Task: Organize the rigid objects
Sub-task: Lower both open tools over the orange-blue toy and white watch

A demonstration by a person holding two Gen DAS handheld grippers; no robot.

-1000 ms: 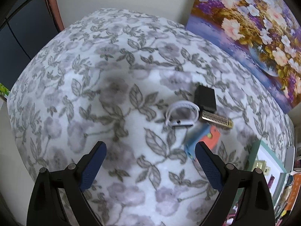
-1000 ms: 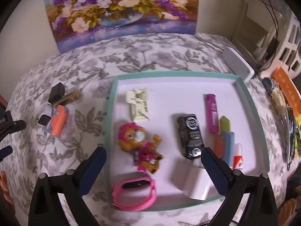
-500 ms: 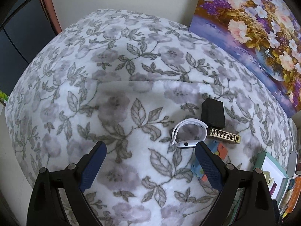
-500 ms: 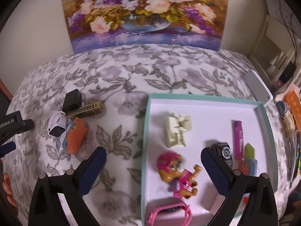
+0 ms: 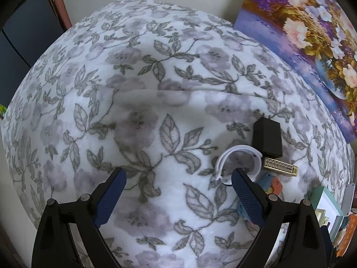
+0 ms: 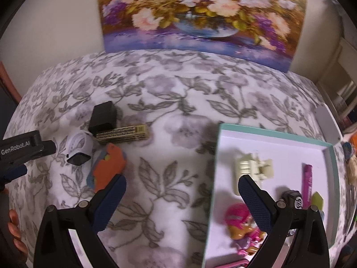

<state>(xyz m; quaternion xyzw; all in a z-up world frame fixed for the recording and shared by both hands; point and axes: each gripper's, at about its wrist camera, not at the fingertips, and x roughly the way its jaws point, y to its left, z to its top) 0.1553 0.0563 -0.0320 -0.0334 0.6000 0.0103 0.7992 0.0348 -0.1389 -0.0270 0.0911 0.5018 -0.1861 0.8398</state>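
Four loose items lie on the flowered bedspread: a black box (image 6: 103,116) (image 5: 267,136), a gold patterned bar (image 6: 122,134) (image 5: 280,168), a white smartwatch (image 6: 79,148) (image 5: 236,159) and an orange-and-blue toy (image 6: 107,167) (image 5: 270,184). My left gripper (image 5: 178,179) is open over bare cloth, its right finger just in front of the watch. My right gripper (image 6: 181,186) is open above the cloth between the toy and the teal-rimmed tray (image 6: 279,134). The tray holds a cream clip (image 6: 250,167), a pink dog figure (image 6: 239,223), a black toy car (image 6: 291,198) and a pink lighter (image 6: 306,183).
A flower painting (image 6: 200,11) (image 5: 312,33) leans on the wall behind the bed. A white device (image 6: 323,120) lies past the tray. The left gripper's body (image 6: 22,147) and a hand (image 6: 14,227) show at the left edge of the right wrist view.
My right gripper has swung left, away from the tray's middle toward the loose items. My left gripper has drifted left, so the watch group slid right and nearer in its view.
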